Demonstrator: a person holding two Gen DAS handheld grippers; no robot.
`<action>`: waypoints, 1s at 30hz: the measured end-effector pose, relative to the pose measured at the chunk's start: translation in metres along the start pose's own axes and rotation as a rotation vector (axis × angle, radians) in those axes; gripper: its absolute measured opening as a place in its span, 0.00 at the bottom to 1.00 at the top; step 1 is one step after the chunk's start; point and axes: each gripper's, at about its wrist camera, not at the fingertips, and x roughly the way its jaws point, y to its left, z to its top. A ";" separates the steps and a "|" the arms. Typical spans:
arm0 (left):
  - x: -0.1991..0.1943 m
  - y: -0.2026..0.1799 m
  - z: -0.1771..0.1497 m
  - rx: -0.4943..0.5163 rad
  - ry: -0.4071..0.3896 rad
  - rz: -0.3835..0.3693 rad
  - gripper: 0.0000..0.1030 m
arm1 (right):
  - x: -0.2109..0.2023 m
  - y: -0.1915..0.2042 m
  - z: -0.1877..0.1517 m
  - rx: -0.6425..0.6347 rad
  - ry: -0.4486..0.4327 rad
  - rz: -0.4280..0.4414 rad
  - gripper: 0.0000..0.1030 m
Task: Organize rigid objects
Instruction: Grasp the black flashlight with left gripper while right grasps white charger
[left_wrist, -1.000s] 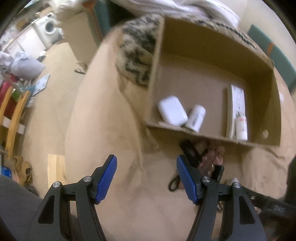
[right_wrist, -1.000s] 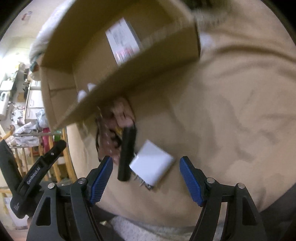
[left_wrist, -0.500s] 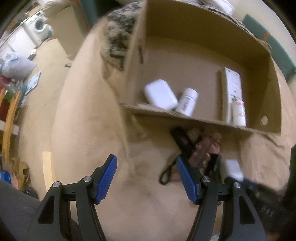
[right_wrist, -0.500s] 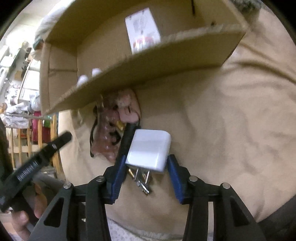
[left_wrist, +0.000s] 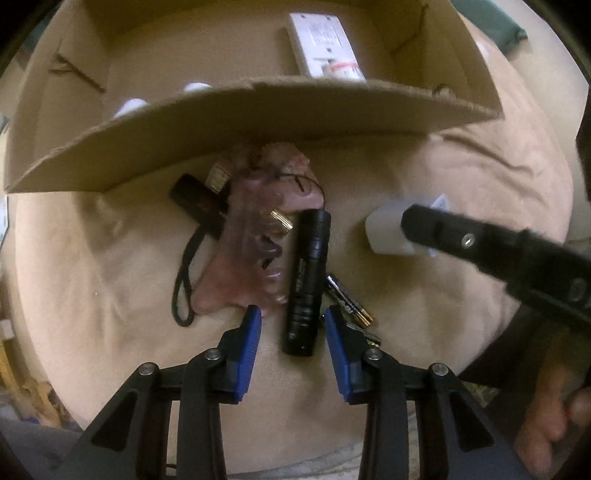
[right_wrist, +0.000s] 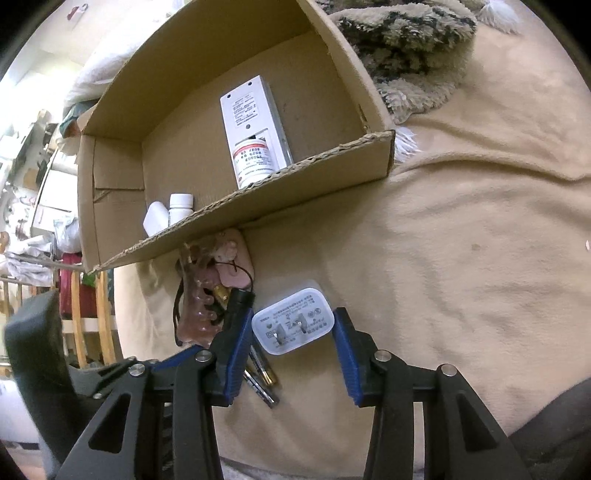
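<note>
Beside the cardboard box (right_wrist: 236, 236) on the tan blanket (right_wrist: 461, 258), my right hand-held gripper (right_wrist: 293, 332) pinches the white charger (right_wrist: 293, 321), prongs facing the camera. My left hand-held gripper (left_wrist: 293, 325) is closing around the black flashlight (left_wrist: 308, 280), pads not yet touching it. A pink hair claw (left_wrist: 251, 251) and batteries (left_wrist: 347, 299) lie alongside.
</note>
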 end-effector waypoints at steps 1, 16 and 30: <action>0.002 -0.001 0.001 0.006 0.004 0.002 0.24 | 0.000 0.001 0.000 -0.001 -0.003 -0.001 0.44; -0.014 0.042 -0.039 -0.109 0.050 0.005 0.18 | 0.006 0.014 -0.002 -0.060 0.025 -0.036 0.44; 0.006 0.044 -0.001 -0.143 0.057 0.045 0.18 | 0.032 0.013 0.008 -0.041 0.080 -0.011 0.50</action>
